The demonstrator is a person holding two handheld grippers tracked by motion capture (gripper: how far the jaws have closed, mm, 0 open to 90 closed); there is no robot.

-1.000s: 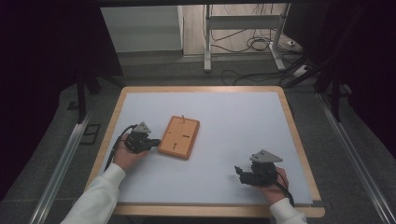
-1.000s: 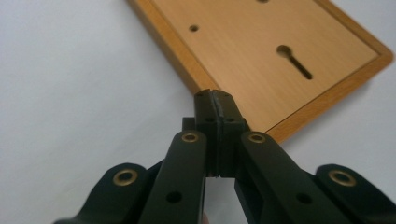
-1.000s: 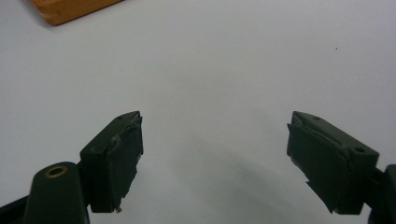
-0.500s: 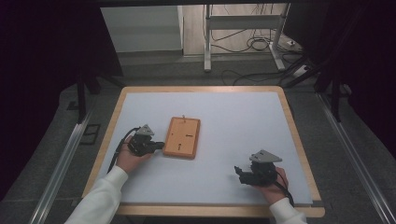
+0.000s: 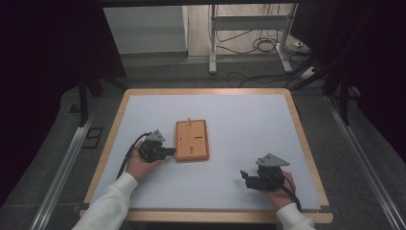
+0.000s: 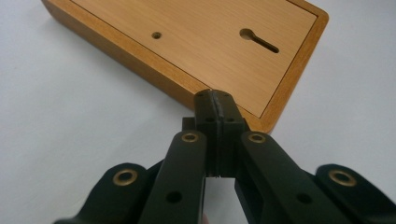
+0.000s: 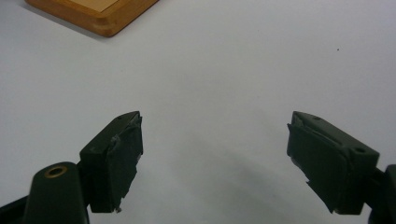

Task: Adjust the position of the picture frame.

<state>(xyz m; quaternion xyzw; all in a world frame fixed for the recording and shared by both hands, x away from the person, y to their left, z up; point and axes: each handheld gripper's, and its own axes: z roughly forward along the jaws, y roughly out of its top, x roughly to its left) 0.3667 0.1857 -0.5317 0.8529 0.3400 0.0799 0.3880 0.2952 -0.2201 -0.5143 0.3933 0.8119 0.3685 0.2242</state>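
Observation:
A flat wooden board [image 5: 192, 140] with a raised rim, a keyhole slot and a small hole lies on the white table top [image 5: 239, 120], left of centre. My left gripper [image 5: 171, 152] sits at the board's near left corner, jaws shut with nothing between them. In the left gripper view the shut tips [image 6: 214, 99] meet the rim of the board [image 6: 187, 42]. My right gripper [image 5: 244, 178] rests near the front right of the table, open and empty. In the right gripper view its pads [image 7: 122, 154] stand wide apart over bare table, with a corner of the board [image 7: 100, 14] at top left.
The table has a wooden edge [image 5: 306, 148] all round. Behind it stand a metal frame [image 5: 249, 28] and loose cables [image 5: 263, 45] on the floor. Rails [image 5: 62, 167] run along both sides of the table.
The left gripper has moved a little toward me and to the right along the board's left side, to its near corner. The board has turned slightly, squarer to the table. The right gripper has stayed put.

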